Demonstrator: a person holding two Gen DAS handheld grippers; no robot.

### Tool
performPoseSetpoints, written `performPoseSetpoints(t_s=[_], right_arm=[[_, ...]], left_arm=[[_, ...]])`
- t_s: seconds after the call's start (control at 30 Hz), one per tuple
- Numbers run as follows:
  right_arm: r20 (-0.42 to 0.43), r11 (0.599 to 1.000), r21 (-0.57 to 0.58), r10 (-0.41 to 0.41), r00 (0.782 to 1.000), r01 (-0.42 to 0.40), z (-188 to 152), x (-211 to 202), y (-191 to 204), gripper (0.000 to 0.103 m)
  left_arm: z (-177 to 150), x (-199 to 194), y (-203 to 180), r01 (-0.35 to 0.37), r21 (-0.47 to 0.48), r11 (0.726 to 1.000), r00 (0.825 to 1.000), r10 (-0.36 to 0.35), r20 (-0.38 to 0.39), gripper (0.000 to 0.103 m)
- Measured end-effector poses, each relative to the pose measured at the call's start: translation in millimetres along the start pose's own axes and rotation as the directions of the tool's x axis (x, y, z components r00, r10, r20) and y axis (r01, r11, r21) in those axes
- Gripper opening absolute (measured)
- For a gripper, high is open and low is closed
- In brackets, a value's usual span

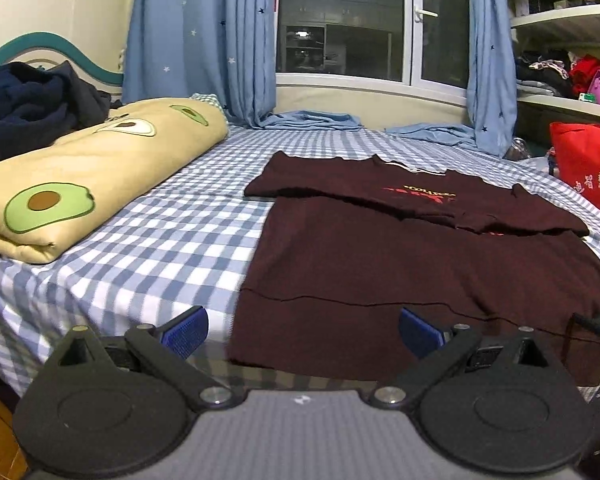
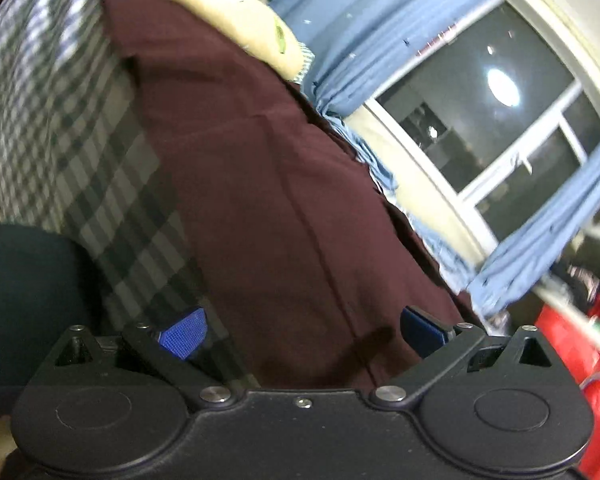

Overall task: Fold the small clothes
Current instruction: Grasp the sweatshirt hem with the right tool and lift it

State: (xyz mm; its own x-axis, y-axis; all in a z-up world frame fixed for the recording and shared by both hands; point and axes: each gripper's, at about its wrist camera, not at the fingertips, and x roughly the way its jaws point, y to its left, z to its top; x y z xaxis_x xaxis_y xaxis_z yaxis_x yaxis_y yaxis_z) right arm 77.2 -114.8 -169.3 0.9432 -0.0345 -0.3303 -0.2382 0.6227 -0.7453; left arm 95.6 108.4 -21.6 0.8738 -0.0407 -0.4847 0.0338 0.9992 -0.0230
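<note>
A dark maroon T-shirt (image 1: 400, 264) lies flat on the blue-and-white checked bed (image 1: 160, 240), its sleeves folded in over the chest and a red and yellow print showing near the collar. My left gripper (image 1: 302, 332) hovers open at the shirt's near hem, blue pads wide apart, nothing between them. In the tilted, blurred right wrist view the same T-shirt (image 2: 260, 184) fills the middle. My right gripper (image 2: 302, 334) is open just above its cloth, holding nothing.
A folded cream quilt with avocado prints (image 1: 88, 184) lies on the bed's left, dark clothes (image 1: 36, 100) piled behind it. Blue curtains (image 1: 200, 40) and a window stand at the back. Shelves (image 1: 572, 24) and a red bag (image 1: 588, 164) are at the right.
</note>
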Motion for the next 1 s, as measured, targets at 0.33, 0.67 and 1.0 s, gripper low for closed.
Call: performPoseSetpoints(t_s=[0.33,0.67,1.0], right_arm=[[-0.013,0.979,-0.025,-0.203,0.979,0.202,-8.3,26.2,-1.4,0.102],[0.151,0.997,0.062,-0.064,0.986,0.055,-3.9,-33.5,-58.2,0.071],[0.155,0.958,0.25,0.1,0.983,-0.137,34.9,-48.2,-110.1,0.016]], left_arm=[[-8.0,-2.7,0.5,-0.003,0.018,1.0,1.0,0.003,0.006,0.102],[-39.3,1.2,-56.5,0.039,0.347,0.937,0.997,-0.058,0.045,0.102],[-53.0,17.0,-104.9,0.022,0.429,0.903,0.995,-0.062,0.079,0.102]])
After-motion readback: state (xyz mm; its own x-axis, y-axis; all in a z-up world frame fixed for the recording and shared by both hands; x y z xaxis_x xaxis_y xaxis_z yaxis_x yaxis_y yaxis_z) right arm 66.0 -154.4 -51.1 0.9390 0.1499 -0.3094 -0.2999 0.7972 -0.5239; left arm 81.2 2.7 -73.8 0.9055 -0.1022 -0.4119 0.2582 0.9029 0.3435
